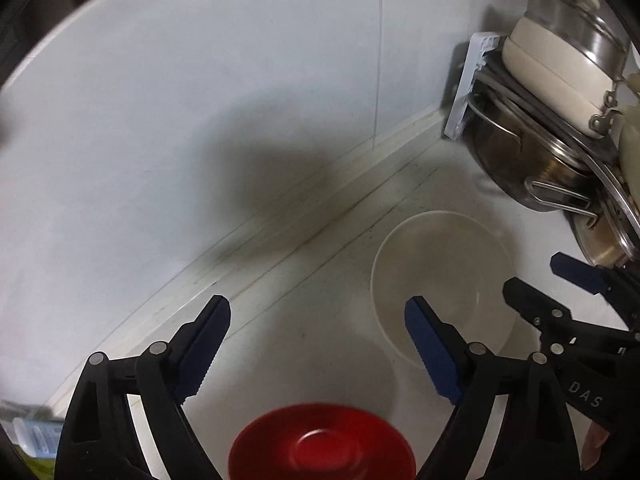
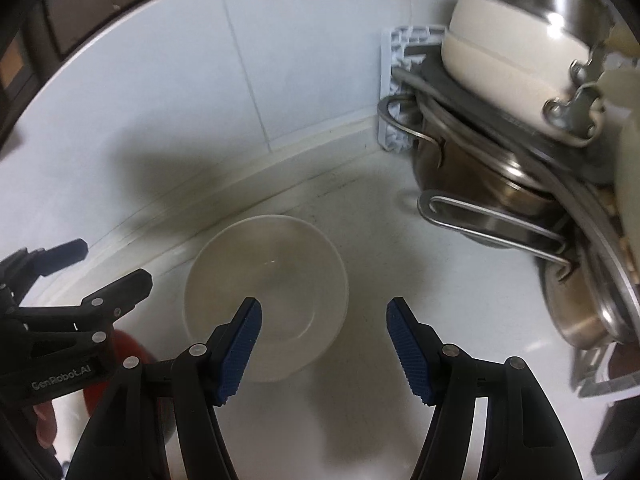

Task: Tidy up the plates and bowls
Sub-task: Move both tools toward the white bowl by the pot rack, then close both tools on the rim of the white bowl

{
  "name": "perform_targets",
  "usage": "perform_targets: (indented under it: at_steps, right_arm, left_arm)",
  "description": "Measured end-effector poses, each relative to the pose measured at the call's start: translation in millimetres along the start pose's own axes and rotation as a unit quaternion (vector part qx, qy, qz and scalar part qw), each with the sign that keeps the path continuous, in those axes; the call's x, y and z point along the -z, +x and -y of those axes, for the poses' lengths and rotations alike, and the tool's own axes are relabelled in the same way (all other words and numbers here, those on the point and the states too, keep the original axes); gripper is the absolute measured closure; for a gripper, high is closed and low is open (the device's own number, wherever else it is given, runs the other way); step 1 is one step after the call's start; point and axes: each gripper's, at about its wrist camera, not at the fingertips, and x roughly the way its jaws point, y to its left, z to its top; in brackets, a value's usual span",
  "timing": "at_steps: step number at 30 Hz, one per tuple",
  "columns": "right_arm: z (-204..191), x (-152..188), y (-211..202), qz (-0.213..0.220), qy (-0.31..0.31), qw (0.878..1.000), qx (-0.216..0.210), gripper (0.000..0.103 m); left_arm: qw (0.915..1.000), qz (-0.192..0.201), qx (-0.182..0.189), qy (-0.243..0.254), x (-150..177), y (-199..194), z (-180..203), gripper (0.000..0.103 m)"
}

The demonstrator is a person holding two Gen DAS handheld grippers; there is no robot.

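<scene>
A white bowl stands upright on the white counter; it also shows in the right wrist view. A red plate lies on the counter just below and between my left gripper's jaws; a sliver of it shows behind the left gripper. My left gripper is open and empty, above the plate and left of the bowl. My right gripper is open and empty, its left finger over the bowl's near rim. Each gripper shows in the other's view: the right gripper, the left gripper.
Steel pots and a cream pot with lids are stacked at the back right against a white rack, also in the right wrist view. A tiled wall runs behind the counter. A packet lies far left.
</scene>
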Motion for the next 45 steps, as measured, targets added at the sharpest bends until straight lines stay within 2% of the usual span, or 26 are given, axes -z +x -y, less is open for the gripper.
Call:
perform_targets:
  at_steps: [7, 11, 13, 18, 27, 32, 37, 45]
  right_arm:
    - [7.7, -4.4, 25.5, -0.026, 0.027, 0.999, -0.008, 0.041]
    - [6.9, -3.3, 31.7, -0.043, 0.03, 0.999, -0.012, 0.054]
    - [7.8, -3.1, 36.8, -0.05, 0.031, 0.998, -0.011, 0.059]
    - [9.2, -2.2, 39.6, -0.061, 0.031, 0.998, -0.009, 0.071]
    - [11.7, -3.7, 45.2, -0.073, 0.033, 0.997, -0.011, 0.09]
    - [14.8, -5.8, 46.6, -0.076, 0.04, 0.996, -0.016, 0.094]
    - [13.9, -5.0, 44.8, -0.075, 0.037, 0.996, -0.012, 0.095]
    - [11.2, -3.9, 26.0, -0.062, 0.041, 0.997, -0.023, 0.095]
  left_arm:
    - [0.9984, -0.041, 0.035, -0.02, -9.0, 28.7, 5.5, 0.031]
    - [0.996, -0.069, 0.048, -0.029, -10.5, 42.2, 9.9, 0.049]
    - [0.9956, -0.074, 0.048, -0.029, -10.2, 45.7, 12.4, 0.053]
    - [0.9933, -0.092, 0.059, -0.038, -8.5, 54.1, 15.1, 0.074]
    - [0.9913, -0.095, 0.074, -0.052, -9.2, 55.7, 16.8, 0.094]
    - [0.9902, -0.099, 0.08, -0.057, -9.4, 55.1, 16.5, 0.098]
    - [0.99, -0.101, 0.078, -0.06, -9.3, 53.9, 21.0, 0.098]
    - [0.9922, -0.086, 0.068, -0.06, -2.9, 19.6, 20.5, 0.098]
